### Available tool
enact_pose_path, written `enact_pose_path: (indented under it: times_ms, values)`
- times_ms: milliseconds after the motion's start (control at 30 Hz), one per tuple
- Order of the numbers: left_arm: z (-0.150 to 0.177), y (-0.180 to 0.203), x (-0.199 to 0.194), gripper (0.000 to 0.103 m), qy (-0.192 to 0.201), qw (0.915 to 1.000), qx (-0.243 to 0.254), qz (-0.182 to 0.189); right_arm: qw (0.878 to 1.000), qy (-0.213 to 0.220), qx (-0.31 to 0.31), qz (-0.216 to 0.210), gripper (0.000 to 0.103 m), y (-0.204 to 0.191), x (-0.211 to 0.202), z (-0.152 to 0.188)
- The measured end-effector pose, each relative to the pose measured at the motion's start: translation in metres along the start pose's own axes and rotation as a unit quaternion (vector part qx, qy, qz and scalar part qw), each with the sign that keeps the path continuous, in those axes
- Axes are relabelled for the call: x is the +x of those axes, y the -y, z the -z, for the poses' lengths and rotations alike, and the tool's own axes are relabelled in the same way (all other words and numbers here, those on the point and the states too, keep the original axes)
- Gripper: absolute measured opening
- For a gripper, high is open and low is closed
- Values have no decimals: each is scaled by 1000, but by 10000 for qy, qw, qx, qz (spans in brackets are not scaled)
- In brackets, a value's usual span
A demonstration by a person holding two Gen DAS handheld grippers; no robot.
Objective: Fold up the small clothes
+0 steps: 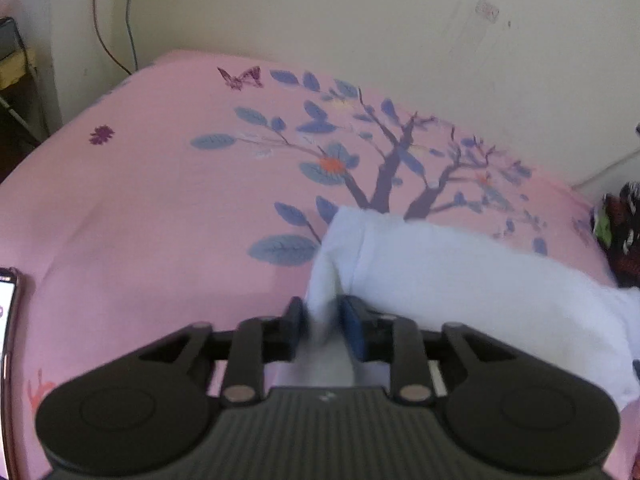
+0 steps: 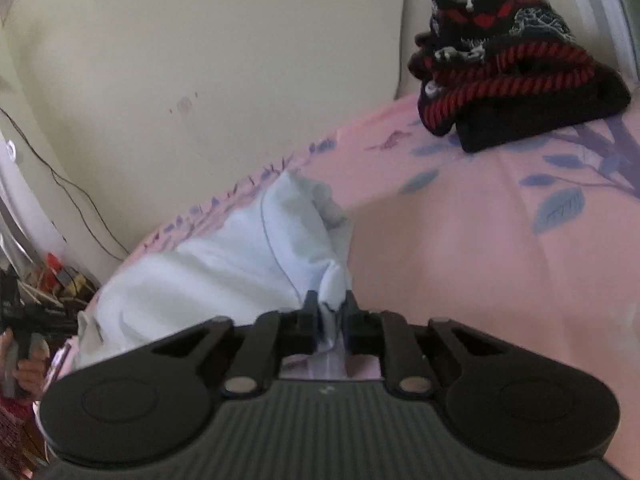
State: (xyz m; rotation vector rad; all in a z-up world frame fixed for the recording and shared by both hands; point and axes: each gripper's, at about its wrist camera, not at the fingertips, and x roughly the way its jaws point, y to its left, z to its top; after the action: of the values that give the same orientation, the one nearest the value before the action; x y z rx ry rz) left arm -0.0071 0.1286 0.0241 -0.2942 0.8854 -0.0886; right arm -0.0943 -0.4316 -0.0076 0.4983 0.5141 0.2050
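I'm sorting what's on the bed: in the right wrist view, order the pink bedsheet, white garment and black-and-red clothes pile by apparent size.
1. pink bedsheet, largest.
2. white garment.
3. black-and-red clothes pile, though it lies farther back, so this rank is unsure.

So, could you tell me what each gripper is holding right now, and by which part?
Both hold the same white garment: the left gripper pinches a bunched edge at one end, the right gripper a bunched corner at the other.

Pink bedsheet (image 1: pixel 140 208) with tree print; phone (image 1: pixel 7 320) at nine o'clock edge; cables (image 1: pixel 116 40) on cream wall (image 1: pixel 360 20) at eleven.
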Motion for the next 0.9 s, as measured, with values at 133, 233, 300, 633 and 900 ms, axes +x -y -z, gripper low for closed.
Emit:
enact_pose_path:
  times_ms: [133, 233, 300, 633, 900]
  values:
    - [-14, -11, -26, 46, 452, 9979, -391, 266, 9964, 843, -62, 68, 61, -2, -24, -32]
    - [-18, 5, -39, 46, 666, 9970, -158, 355, 9955, 916, -239, 7, 62, -16, -17, -53]
    - [-12, 23, -43, 46, 748, 9957, 140, 534, 9955, 819, -474, -112, 61, -34, -2, -60]
    - [54, 63, -17, 25, 380, 9883, 1475, -91, 9904, 55, -1243, 604, 4, -32, 102, -56]
    - [77, 52, -44, 27, 383, 9790, 1829, -813, 9954, 366, -497, 732, 45, -17, 81, -55]
